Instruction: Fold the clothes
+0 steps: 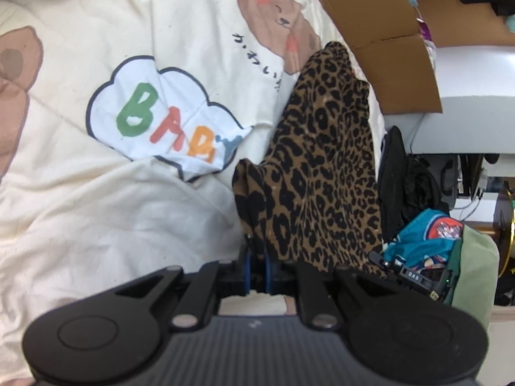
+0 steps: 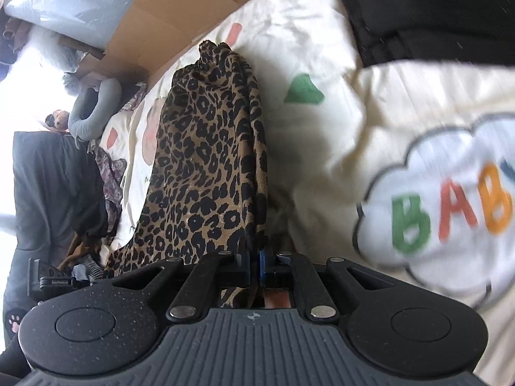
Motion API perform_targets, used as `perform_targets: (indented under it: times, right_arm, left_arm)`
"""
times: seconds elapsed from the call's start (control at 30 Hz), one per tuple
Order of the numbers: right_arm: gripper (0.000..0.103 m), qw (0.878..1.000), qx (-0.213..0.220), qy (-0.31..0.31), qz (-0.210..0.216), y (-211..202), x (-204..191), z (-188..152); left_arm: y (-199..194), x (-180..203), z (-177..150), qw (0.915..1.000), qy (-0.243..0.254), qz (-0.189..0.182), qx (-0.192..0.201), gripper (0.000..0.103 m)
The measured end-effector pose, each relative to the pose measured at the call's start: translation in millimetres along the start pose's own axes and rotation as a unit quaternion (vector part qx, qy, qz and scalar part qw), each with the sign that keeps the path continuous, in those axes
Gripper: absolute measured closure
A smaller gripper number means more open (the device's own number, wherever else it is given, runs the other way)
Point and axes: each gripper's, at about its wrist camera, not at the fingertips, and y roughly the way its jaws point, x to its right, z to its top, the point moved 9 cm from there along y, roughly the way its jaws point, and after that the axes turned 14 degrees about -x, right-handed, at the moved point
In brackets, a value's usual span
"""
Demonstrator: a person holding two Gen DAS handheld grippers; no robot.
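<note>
A brown cardboard box (image 1: 379,29) sits beyond the fingers, its contents hidden. The left gripper (image 1: 257,257) and right gripper (image 2: 255,265) are each pinched tight on the brown-and-black leopard-print fabric garment (image 1: 322,167), which stretches ahead of them over a cream cartoon-printed quilt (image 1: 80,193) reading "BABY".

My left wrist camera sits just behind its black gripper (image 1: 257,257), looking down and forward over the cream quilt printed with bears and a "BABY" cloud (image 1: 80,193), close to it. My right wrist camera looks likewise past its own gripper (image 2: 254,263). Both views share the leopard-print brown and black garment (image 1: 322,167) (image 2: 209,160), the quilt (image 2: 354,128) and the brown cardboard box (image 1: 386,32) (image 2: 167,16) at the far side.
</note>
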Motion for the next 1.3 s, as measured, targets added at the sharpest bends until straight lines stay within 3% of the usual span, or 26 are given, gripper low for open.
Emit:
perform_targets:
  times: [0.3,0.5,0.67,0.9,1.3]
  right_arm:
    - [0.1,0.999,-0.026,0.034,0.014,5.3,5.6,-49.8]
    - [0.1,0.999,-0.03,0.04,0.007,7.0,12.4,-58.7]
    - [0.099,0.997,-0.037,0.056,-0.03,17.5,30.4,-59.2]
    - [0.091,0.996,-0.019,0.03,-0.088,1.7,36.7,-49.4]
    - [0.09,0.996,0.022,-0.021,-0.089,-7.4,10.2,-4.2]
  left_arm:
    - [-1.8,-8.6,-18.0,0.9998,-0.006,0.011,-0.015,0.094]
    - [8.0,-16.5,-25.8,0.9993,-0.004,0.023,-0.03,0.094]
    - [31.2,-35.1,-24.2,0.9976,-0.014,0.055,-0.04,0.094]
    - [39.6,-39.7,-23.8,0.997,-0.017,0.065,-0.038,0.094]
    - [52.0,-45.3,-25.9,0.9965,-0.028,0.064,-0.044,0.091]
